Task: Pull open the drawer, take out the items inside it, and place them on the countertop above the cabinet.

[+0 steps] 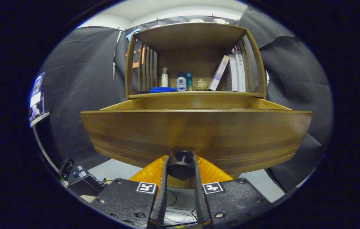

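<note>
I see the cabinet point(196, 63) as the largest body ahead of me: a wooden unit with slatted sides and an open shelf bay. Its drawer point(196, 133) stands pulled out toward me, the front panel well forward of the cabinet face, with both side walls visible behind it. I judge the opening step to be largely done, since the drawer projects far enough to expose its top edge.

The drawer interior is hidden from this low angle, so I cannot tell what items lie inside. The camera sits below the drawer rim because the tongs are level with the handle.

The surface point(196, 94) above the drawer already carries goods: a row of books point(235, 71) leaning at the right, 3 bottles point(181, 81) near the middle, a small lidded jar point(200, 84) beside them, and a flat blue item point(162, 90) at the left. Free room for new items looks limited to the front strip.

The knob point(181, 165) is a dark round pull set low on the drawer front. The tongs point(181, 170) are closed on it, 1 finger pressing each side, which is the hold needed to draw the drawer straight out.

Next requirement, in my judgement: release the knob, rise above the rim, and inspect the contents.
</note>
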Available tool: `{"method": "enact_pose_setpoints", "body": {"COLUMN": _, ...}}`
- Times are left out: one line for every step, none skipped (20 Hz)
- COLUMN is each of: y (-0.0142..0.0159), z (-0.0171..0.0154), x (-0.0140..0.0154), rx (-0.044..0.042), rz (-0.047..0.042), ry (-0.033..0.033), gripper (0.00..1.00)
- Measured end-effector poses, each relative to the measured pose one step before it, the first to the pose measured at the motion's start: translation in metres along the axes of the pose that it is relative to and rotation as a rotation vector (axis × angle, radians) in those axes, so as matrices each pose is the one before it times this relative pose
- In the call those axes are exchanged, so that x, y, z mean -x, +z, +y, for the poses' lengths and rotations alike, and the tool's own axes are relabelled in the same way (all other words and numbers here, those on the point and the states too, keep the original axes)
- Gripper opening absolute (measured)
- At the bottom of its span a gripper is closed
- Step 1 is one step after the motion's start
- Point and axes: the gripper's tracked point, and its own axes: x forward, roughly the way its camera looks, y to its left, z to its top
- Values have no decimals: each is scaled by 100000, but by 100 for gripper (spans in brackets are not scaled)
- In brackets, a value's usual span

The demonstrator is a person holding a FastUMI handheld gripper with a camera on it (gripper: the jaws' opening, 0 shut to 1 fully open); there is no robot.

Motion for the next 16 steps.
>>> {"method": "enact_pose_setpoints", "body": {"y": 290, "z": 41, "x": 492, "rx": -742, "rz": 1380, "ry": 640, "gripper": 43}}
{"method": "enact_pose_setpoints", "body": {"y": 969, "z": 275, "x": 755, "rx": -726, "rz": -1034, "ry": 2483, "gripper": 46}}
{"method": "enact_pose_setpoints", "body": {"y": 1466, "z": 549, "x": 779, "rx": 178, "rz": -3093, "ry": 3783, "gripper": 48}}
{"method": "enact_pose_setpoints", "body": {"y": 1764, "z": 643, "x": 835, "rx": 1572, "rz": -2327, "ry": 3474, "gripper": 51}}
{"method": "enact_pose_setpoints", "body": {"y": 1771, "z": 448, "x": 929, "rx": 2903, "rz": -2133, "ry": 2349, "gripper": 59}}
{"method": "enact_pose_setpoints", "body": {"y": 1908, "z": 301, "x": 672, "rx": 2209, "rz": -2349, "ry": 1321, "gripper": 67}}
{"method": "enact_pose_setpoints", "body": {"y": 1768, "z": 404, "x": 528, "rx": 1019, "rz": -2072, "ry": 2194, "gripper": 75}}
{"method": "enact_pose_setpoints", "body": {"y": 1799, "z": 548, "x": 199, "rx": -588, "rz": -1292, "ry": 2331, "gripper": 80}}
{"method": "enact_pose_setpoints", "body": {"y": 1221, "z": 418, "x": -219, "rx": -316, "rz": -71, "ry": 2473, "gripper": 85}}
{"method": "enact_pose_setpoints", "body": {"y": 1068, "z": 129, "x": -388, "rx": -79, "rz": 1200, "ry": 1344, "gripper": 89}}
{"method": "enact_pose_setpoints", "body": {"y": 804, "z": -41, "x": -552, "rx": -421, "rz": 1989, "ry": 1043, "gripper": 92}}
{"method": "enact_pose_setpoints", "body": {"y": 673, "z": -17, "x": -742, "rx": -1135, "rz": 1921, "ry": 1116, "gripper": 94}}
{"method": "enact_pose_setpoints", "body": {"y": 467, "z": -281, "x": -781, "rx": -737, "rz": 2512, "ry": 332, "gripper": 95}}
{"method": "enact_pose_setpoints", "body": {"y": 345, "z": -341, "x": -868, "rx": 171, "rz": 3108, "ry": 51, "gripper": 96}}
{"method": "enact_pose_setpoints", "body": {"y": 203, "z": -522, "x": -866, "rx": 191, "rz": 3386, "ry": -941, "gripper": 97}}
{"method": "enact_pose_setpoints", "body": {"y": 41, "z": -440, "x": -994, "rx": 189, "rz": 3777, "ry": -95, "gripper": 97}}
